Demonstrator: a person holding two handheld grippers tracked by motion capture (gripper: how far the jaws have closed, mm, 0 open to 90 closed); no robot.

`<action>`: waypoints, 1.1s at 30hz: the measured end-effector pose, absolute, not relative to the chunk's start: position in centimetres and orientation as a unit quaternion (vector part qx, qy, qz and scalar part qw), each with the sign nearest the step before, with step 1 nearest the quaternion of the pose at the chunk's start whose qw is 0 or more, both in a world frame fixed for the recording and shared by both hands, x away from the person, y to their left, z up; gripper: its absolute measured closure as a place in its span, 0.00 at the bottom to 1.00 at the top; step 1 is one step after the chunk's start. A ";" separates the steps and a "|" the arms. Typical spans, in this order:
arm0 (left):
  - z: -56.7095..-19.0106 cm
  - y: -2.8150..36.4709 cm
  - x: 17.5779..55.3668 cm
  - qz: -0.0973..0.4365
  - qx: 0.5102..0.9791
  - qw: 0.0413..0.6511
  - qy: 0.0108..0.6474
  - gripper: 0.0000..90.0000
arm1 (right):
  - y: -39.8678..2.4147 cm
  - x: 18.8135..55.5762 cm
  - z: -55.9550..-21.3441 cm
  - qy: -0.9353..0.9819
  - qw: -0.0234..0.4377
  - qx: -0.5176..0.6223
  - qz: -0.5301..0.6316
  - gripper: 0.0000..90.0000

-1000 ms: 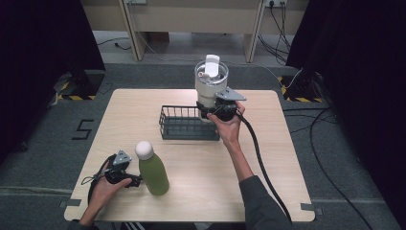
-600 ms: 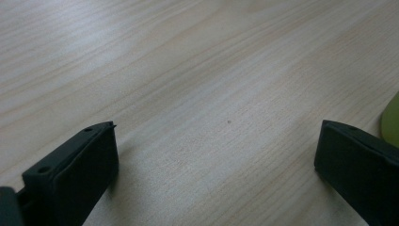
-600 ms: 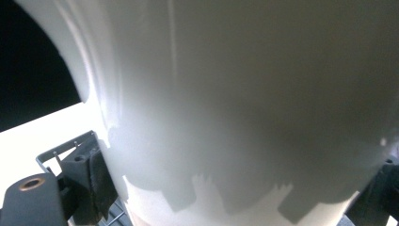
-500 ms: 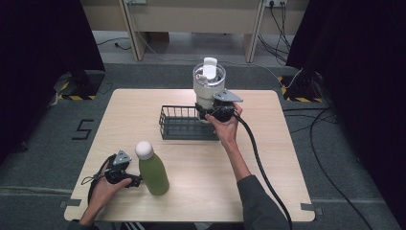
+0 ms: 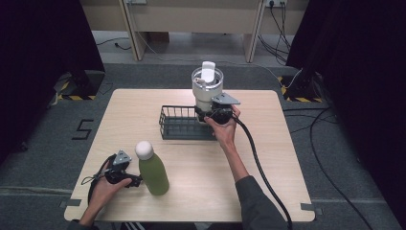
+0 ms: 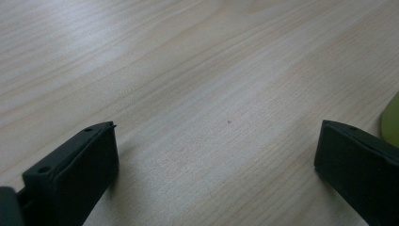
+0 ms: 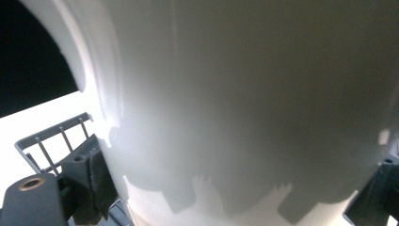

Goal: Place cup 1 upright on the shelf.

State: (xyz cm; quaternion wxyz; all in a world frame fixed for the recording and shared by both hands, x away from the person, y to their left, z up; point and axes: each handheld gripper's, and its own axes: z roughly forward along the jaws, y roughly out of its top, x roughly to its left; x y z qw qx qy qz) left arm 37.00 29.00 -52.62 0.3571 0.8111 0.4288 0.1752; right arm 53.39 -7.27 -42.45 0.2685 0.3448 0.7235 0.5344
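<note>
A white lidded tumbler (image 5: pixel 207 88) hangs upright over the right end of a black wire basket (image 5: pixel 179 122) at the table's middle. My right gripper (image 5: pixel 208 112) is shut on its lower body; the right gripper view has the tumbler's white wall (image 7: pixel 244 94) between the jaws, with basket wires (image 7: pixel 51 141) below left. A green bottle (image 5: pixel 153 172) with a white cap stands upright near the front left. My left gripper (image 5: pixel 136 181) rests low on the table just left of that bottle, open, with bare wood between the jaws (image 6: pixel 216 155) and the bottle's green edge (image 6: pixel 393 117) beside one jaw.
The light wooden table (image 5: pixel 277 158) has free room to the right and at the front. A thick black cable (image 5: pixel 258 163) trails from the right gripper across the table to the front edge. Dark floor and desk legs lie beyond the far edge.
My right gripper has shifted slightly left and lower with the tumbler, over the basket's right end. The left gripper and green bottle have stayed still.
</note>
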 end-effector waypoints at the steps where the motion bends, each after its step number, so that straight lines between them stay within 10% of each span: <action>1: -52.6 29.0 37.0 0.175 0.811 0.357 0.429 0.00 | -7.2 53.5 -42.6 0.723 0.269 0.345 0.534 0.12; 33: -52.6 29.0 37.0 0.175 0.811 0.357 0.428 0.00 | -7.3 53.2 -45.7 0.731 0.270 0.343 0.524 0.12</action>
